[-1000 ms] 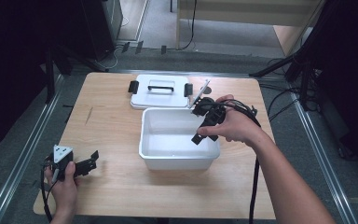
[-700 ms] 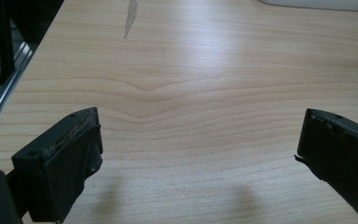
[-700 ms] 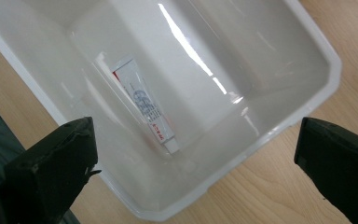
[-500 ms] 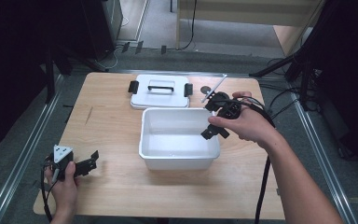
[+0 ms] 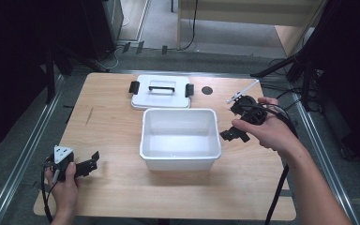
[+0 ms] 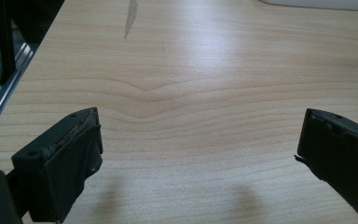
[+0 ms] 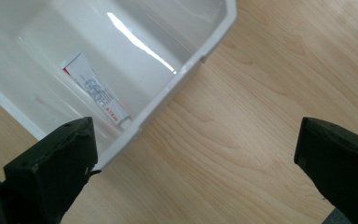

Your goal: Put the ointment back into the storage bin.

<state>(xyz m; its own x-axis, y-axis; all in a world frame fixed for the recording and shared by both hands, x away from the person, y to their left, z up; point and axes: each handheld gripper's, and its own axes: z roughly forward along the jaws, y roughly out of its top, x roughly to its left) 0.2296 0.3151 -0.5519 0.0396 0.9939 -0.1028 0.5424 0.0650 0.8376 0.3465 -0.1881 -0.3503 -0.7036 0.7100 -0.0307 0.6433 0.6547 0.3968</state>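
A white plastic bin (image 5: 178, 164) stands open in the middle of the wooden table (image 5: 112, 126). In the right gripper view a small white tube with red and blue print (image 7: 95, 91) lies on the floor of the bin (image 7: 186, 70), close to its wall. My right gripper (image 5: 234, 135) hangs just off the bin's right side, above the table, tilted down. Its jaws are wide open (image 7: 196, 144) and hold nothing. My left gripper (image 5: 86, 164) rests low at the table's front left, open (image 6: 198, 135) over bare wood.
The bin's white lid (image 5: 161, 91), with a handle and black clips, lies flat behind the bin. A thin white stick (image 5: 242, 91) and a dark round hole (image 5: 207, 90) are at the back right. Metal rails run along both table sides.
My right gripper has moved from over the bin's inside to the right, past its rim and out beside it. The left gripper has stayed still.
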